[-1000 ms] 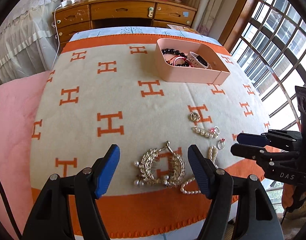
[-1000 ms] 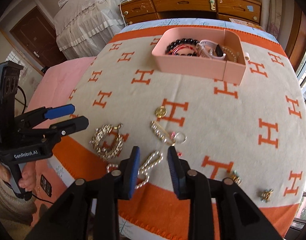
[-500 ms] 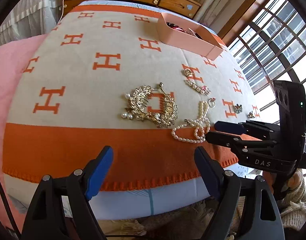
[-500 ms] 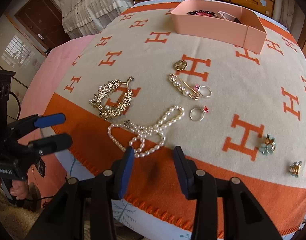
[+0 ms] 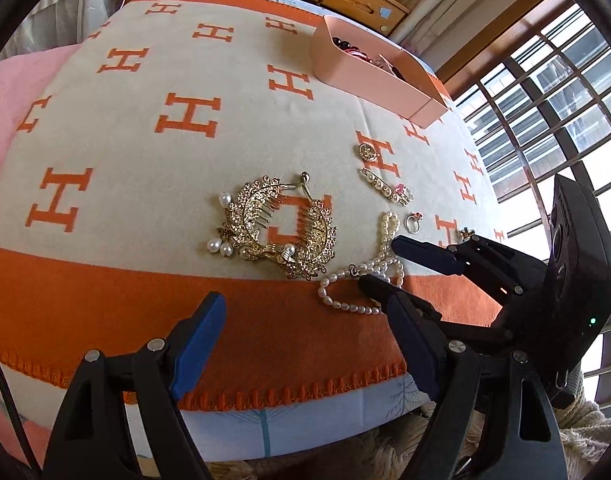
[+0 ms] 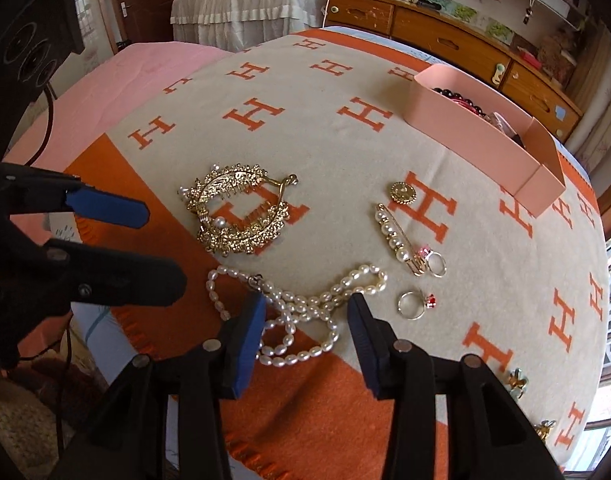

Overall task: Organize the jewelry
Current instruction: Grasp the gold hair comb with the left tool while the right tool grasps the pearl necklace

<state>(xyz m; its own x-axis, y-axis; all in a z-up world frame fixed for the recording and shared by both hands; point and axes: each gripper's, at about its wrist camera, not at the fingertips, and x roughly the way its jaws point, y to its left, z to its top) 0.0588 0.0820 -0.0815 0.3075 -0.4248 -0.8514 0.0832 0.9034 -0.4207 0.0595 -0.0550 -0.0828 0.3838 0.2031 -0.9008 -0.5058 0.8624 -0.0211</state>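
Note:
A pearl necklace [image 6: 301, 308] lies tangled near the front edge of the orange-and-beige H blanket [image 6: 345, 148]; it also shows in the left wrist view [image 5: 357, 280]. My right gripper [image 6: 305, 316] is open with its fingertips on either side of the pearls, and it shows from the side in the left wrist view [image 5: 379, 260]. My left gripper [image 5: 301, 312] is open and empty, low at the blanket's front edge. A gold hair comb [image 5: 277, 228] lies left of the pearls. The pink box [image 6: 485, 136] holds bracelets at the back.
A gold brooch [image 6: 402, 193], a pearl pin [image 6: 397, 240], a ring with a pink stone [image 6: 433, 260] and a ring with a red stone [image 6: 415, 304] lie right of the comb. Small flower earrings [image 6: 517, 378] sit at the right. A wooden dresser [image 6: 445, 40] stands behind.
Both grippers have moved in closer to the blanket. The right gripper has opened wider and now straddles the pearl necklace. The left gripper stays open near the comb.

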